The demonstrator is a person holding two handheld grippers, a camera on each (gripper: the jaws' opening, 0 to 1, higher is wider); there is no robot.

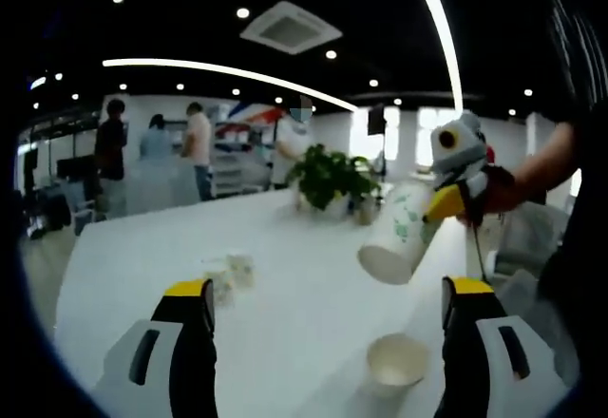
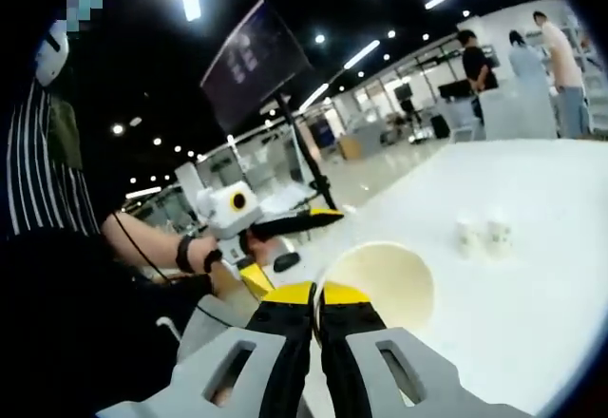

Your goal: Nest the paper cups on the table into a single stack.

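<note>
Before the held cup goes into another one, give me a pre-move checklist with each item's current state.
1. Right gripper clamped on the white paper cup with green print: ok, jaws pinch its rim.
2. Held cup off the white table: ok, tilted, mouth facing down.
3. Empty white paper cup upright to receive: ok.
4. Left gripper free: ok, open, empty.
5. Two small white paper cups out of the path: ok, standing apart.
6. Held cup aligned above target: cannot tell.

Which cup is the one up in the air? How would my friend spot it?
Look at the long white table. Above its right side, the right gripper holds a tall paper cup tipped sideways, with green print. The other cups stand on the table; this one is lifted.
</note>
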